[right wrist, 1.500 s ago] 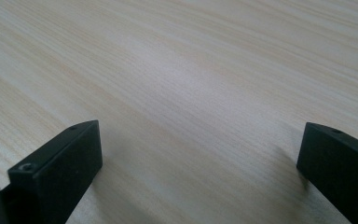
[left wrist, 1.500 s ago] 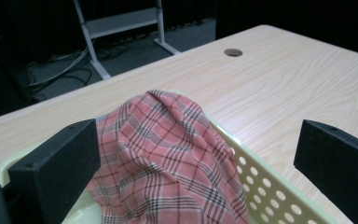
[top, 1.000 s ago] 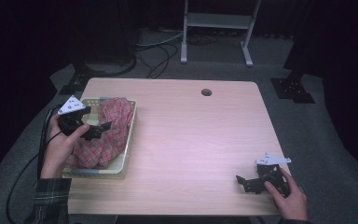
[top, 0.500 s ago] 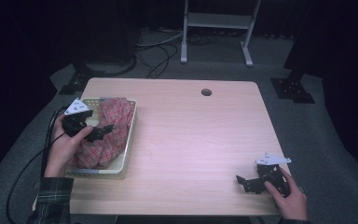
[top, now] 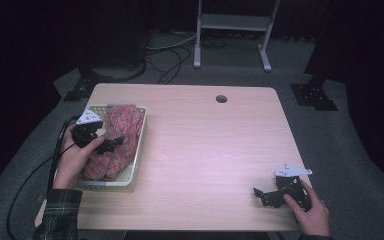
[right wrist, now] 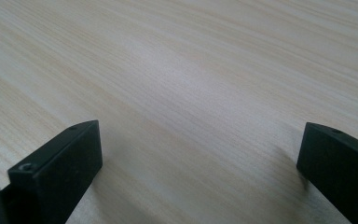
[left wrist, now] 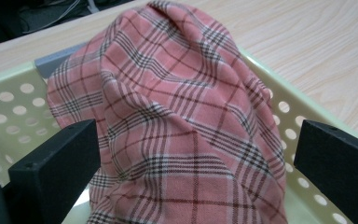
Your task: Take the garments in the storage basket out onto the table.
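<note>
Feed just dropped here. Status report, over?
Left gripper open over plaid cloth in basket. Right gripper open, resting on table. Nothing blocking.

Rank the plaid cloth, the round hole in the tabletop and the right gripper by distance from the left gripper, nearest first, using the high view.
From the left gripper:
1. Plaid cloth: directly under its open jaws, in the basket at the table's left edge.
2. Round hole: far side of the table, right of centre.
3. Right gripper: near right corner, resting on the wood.
</note>
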Demonstrator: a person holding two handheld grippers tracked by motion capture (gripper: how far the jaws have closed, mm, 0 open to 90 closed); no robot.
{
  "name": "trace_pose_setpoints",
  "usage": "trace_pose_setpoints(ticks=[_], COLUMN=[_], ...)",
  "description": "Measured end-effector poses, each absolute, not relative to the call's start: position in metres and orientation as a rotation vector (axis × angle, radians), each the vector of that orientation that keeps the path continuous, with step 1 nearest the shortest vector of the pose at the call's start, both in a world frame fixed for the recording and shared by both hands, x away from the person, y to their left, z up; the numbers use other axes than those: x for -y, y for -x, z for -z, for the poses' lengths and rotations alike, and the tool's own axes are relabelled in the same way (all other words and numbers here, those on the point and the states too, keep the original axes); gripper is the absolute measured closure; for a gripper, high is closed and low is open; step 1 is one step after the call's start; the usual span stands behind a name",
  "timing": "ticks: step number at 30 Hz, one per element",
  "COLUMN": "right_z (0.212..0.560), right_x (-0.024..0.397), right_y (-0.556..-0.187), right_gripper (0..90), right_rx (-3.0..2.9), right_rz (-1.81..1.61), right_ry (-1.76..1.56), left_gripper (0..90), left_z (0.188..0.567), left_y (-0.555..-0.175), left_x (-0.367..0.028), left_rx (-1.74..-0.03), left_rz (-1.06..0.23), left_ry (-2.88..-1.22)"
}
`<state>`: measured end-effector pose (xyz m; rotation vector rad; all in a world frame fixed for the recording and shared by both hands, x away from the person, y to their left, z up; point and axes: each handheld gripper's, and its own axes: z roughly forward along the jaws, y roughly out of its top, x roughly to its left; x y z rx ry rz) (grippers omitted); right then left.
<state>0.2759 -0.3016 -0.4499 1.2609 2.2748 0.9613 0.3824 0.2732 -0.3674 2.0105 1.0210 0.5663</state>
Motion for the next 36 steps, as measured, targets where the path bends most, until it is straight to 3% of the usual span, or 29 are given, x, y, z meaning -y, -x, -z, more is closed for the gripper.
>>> trace_pose_setpoints(ticks=[36], right_z=[0.450], right_x=[0.302], right_y=[-0.276], right_gripper=[0.0], right_rx=[-2.275], right_rz=[-0.961], right_ry=[-1.261], left_gripper=[0.1], left_z=[0.395], left_y=[-0.395], left_x=[-0.264], left_rx=[-1.104], left_rz=[-0.494], left_ry=[-2.199])
